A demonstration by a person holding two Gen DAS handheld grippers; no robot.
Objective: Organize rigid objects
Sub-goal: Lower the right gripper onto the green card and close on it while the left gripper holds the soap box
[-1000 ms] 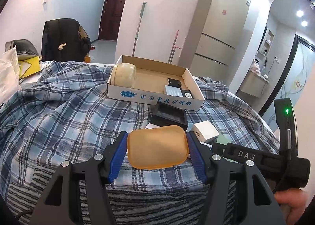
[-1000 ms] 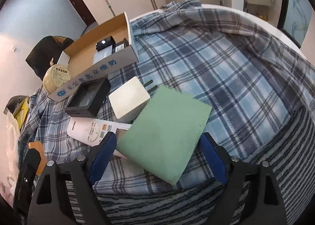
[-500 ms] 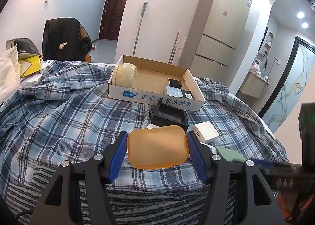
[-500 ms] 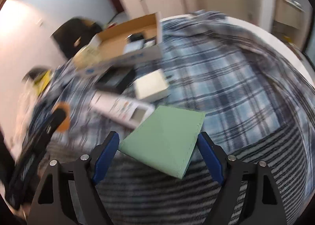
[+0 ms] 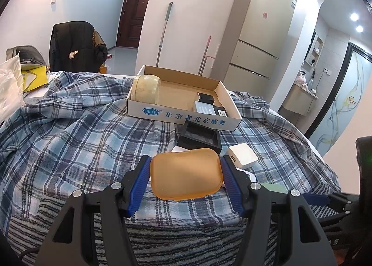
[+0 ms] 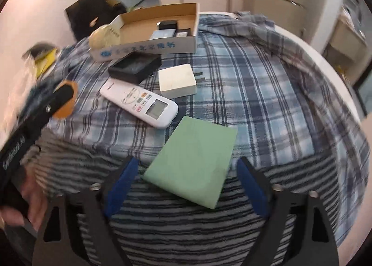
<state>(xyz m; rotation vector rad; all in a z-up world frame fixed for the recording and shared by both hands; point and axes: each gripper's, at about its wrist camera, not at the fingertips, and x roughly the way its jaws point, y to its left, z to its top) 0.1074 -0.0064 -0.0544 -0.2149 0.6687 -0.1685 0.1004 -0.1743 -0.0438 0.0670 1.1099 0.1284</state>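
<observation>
An orange rounded block (image 5: 184, 176) sits between the blue pads of my left gripper (image 5: 184, 178), which is shut on it just above the plaid cloth. In the right wrist view that block (image 6: 66, 101) shows at the left, with a person's hand (image 6: 30, 201) behind the gripper. My right gripper (image 6: 187, 173) points steeply down and its jaws are opening. A flat green pad (image 6: 193, 161) lies on the cloth between them, and neither pad touches it. Beyond it lie a white remote (image 6: 139, 102), a white charger (image 6: 177, 81) and a black tray (image 6: 134, 68).
A shallow cardboard box (image 5: 181, 118) stands farther back on the cloth-covered table, with small dark boxes in it and a round cream jar (image 5: 145, 89) at its left corner. A chair with a dark jacket (image 5: 76, 47) and a fridge (image 5: 258, 33) stand beyond.
My right gripper has pulled back and rolled, and its jaws have widened off the green pad, which now lies free on the cloth. The whole remote now shows. The left gripper has kept still.
</observation>
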